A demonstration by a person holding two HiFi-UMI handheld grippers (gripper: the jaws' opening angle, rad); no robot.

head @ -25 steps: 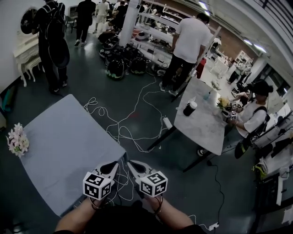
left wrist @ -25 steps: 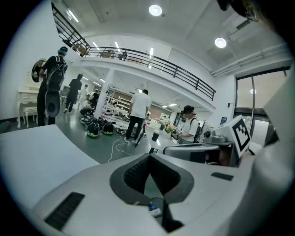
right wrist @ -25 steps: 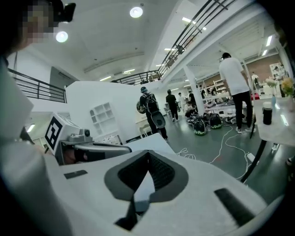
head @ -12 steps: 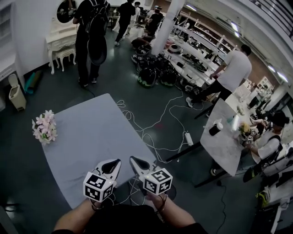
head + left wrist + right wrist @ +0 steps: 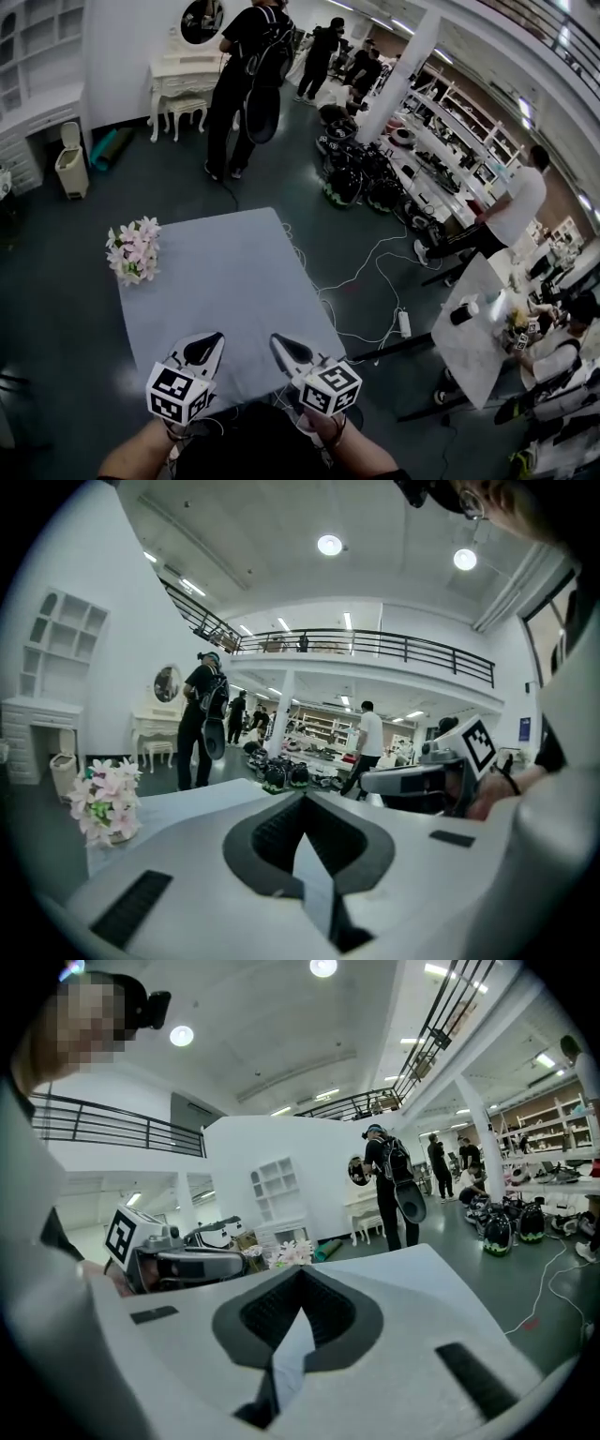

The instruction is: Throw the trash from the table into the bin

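Left gripper and right gripper: side by side, jaws pressed together on nothing.
You hold both low over the near edge of the grey table, pointing across it. Flowers stand at its far left corner. The bin sits by the wall, well apart from the table.

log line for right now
left hand-held gripper: shut, empty | right hand-held gripper: shut, empty | table: only flowers showing | bin: floor beyond table
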